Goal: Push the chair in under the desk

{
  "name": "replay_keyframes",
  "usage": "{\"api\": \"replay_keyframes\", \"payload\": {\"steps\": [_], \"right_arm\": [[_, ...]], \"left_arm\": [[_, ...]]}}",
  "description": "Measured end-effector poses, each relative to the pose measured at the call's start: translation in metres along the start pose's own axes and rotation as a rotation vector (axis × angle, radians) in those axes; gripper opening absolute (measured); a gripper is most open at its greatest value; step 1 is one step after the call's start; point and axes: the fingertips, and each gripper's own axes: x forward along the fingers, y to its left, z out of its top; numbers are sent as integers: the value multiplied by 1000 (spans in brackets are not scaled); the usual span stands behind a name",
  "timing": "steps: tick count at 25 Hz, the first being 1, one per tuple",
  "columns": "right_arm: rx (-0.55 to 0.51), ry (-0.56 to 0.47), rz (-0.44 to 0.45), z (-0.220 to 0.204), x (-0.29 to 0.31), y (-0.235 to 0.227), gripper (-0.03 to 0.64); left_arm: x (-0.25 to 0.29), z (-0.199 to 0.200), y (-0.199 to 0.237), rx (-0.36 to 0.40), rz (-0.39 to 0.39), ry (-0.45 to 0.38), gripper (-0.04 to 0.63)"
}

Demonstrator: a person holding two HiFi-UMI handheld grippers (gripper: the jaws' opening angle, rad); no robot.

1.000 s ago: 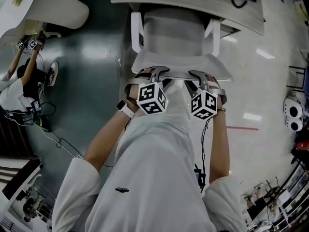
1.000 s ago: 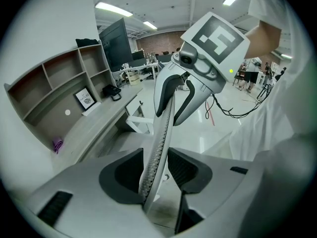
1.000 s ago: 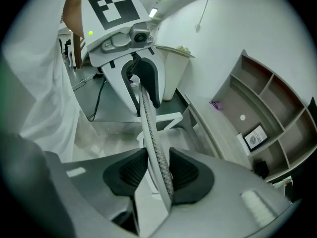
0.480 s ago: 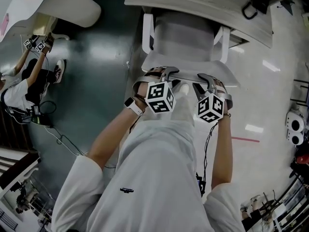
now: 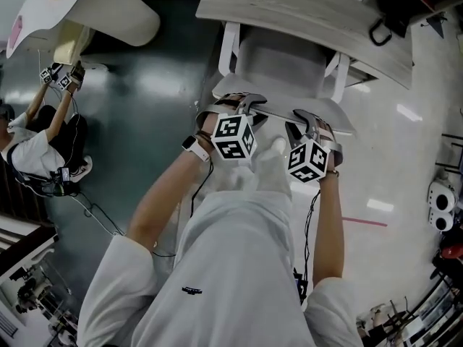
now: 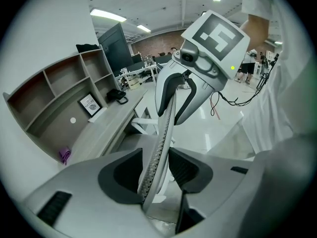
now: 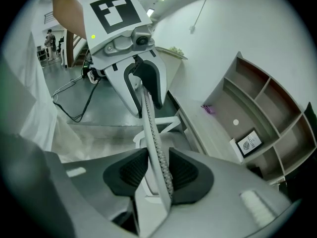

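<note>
The chair has a grey seat point(image 5: 278, 63) and white armrests point(image 5: 228, 45), and its seat lies partly beneath the pale wooden desk point(image 5: 304, 13). Its thin mesh backrest point(image 5: 276, 113) faces me edge-on. My left gripper point(image 5: 242, 101) holds the left part of the backrest's top edge; the mesh edge point(image 6: 166, 118) runs between its dark pads point(image 6: 121, 170) and touches them while the jaws are opening a little. My right gripper point(image 5: 304, 118) holds the right part of the backrest. There the mesh strip point(image 7: 151, 128) sits pressed between its pads point(image 7: 182, 172), and the jaws are closing slightly.
A white rounded table point(image 5: 94, 6) stands at the far left. Below it a second person point(image 5: 36, 143) holds grippers. Cables point(image 5: 94, 212) trail over the dark floor. Equipment point(image 5: 440, 201) sits at the right edge. A shelf unit point(image 6: 64, 103) rises behind the desk.
The chair has slid further in under the desk, and both grippers and my arms have followed it forward. Both grippers still hold the backrest.
</note>
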Motion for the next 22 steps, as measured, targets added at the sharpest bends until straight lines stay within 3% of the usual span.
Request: {"api": "replay_keyframes", "payload": {"steps": [22], "right_arm": [[-14,-2,-52,24,70,-114,144]], "left_arm": [[49,-3,132,24,91,48,181]]}}
